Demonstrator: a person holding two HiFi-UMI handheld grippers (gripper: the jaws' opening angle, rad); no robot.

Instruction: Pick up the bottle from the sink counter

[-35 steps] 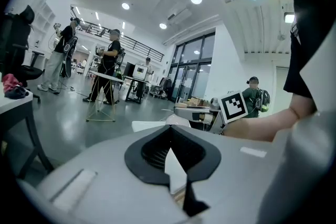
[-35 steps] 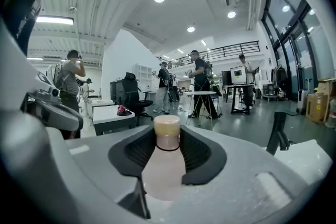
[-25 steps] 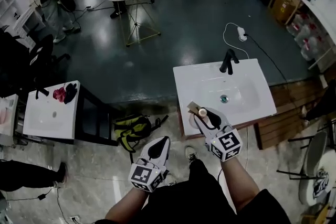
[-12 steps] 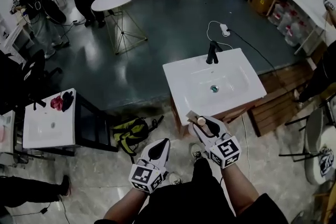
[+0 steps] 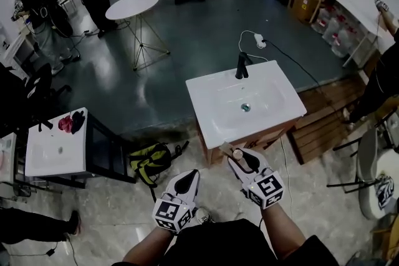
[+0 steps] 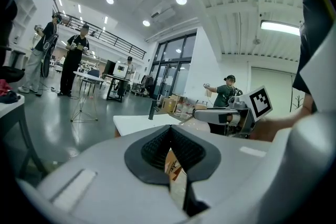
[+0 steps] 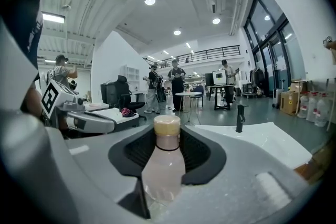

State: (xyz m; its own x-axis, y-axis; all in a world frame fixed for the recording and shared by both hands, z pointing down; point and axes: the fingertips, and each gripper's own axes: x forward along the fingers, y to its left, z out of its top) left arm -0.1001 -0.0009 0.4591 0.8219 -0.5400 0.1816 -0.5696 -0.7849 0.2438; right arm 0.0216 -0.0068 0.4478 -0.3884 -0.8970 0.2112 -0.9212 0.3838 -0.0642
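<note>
**White grippers, black pads, dark top**

Each hand carries a gripper with a smooth, rounded white shell. The left gripper (image 5: 189, 175) and the right gripper (image 5: 239, 154) each have two jaws lined with ribbed black pads (image 6: 152, 147). On the rear end of each is a white cube (image 5: 267, 186) printed with black square markers. The person wears a black top (image 5: 218, 245) with short sleeves (image 5: 310, 245).
</note>
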